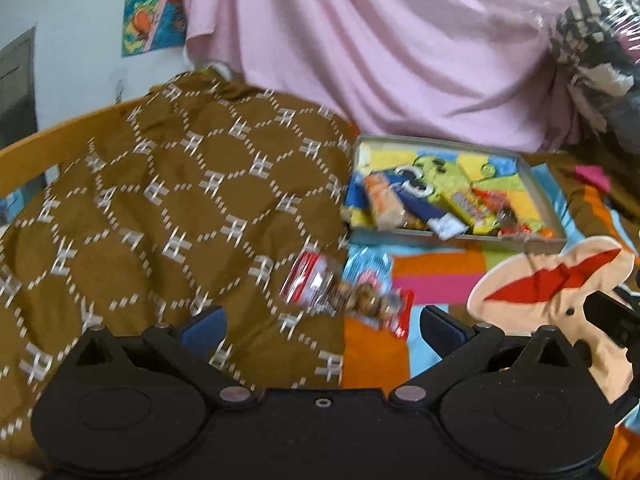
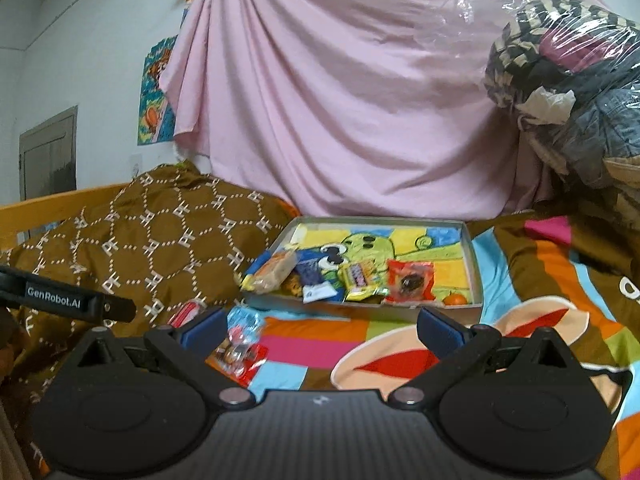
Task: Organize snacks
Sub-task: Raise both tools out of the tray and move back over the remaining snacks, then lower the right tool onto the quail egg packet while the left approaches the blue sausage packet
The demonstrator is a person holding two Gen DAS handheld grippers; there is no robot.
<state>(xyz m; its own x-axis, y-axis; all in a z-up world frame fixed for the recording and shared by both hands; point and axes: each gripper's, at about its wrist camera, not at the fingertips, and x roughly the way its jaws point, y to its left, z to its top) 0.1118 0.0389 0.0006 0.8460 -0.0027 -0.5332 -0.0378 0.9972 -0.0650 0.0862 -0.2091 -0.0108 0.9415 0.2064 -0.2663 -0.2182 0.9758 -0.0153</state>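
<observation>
Your left gripper hangs with its jaws spread wide, nothing between the blue pads. Just ahead of its fingertips lies a loose heap of snack packets on the striped blanket, one red-and-white, one pale blue, one clear with brown nuggets; the left-wrist view is blurred, so labels are unreadable. Beyond the heap sits the shallow tray with a cartoon-printed floor, already holding several packets. To the left of the claw rises a brown patterned cushion.

Your right gripper is likewise released, holding nothing. The same heap lies by its left finger, the tray straight ahead. An orange fruit rests in the tray's near right corner. Pink sheet hangs behind.
</observation>
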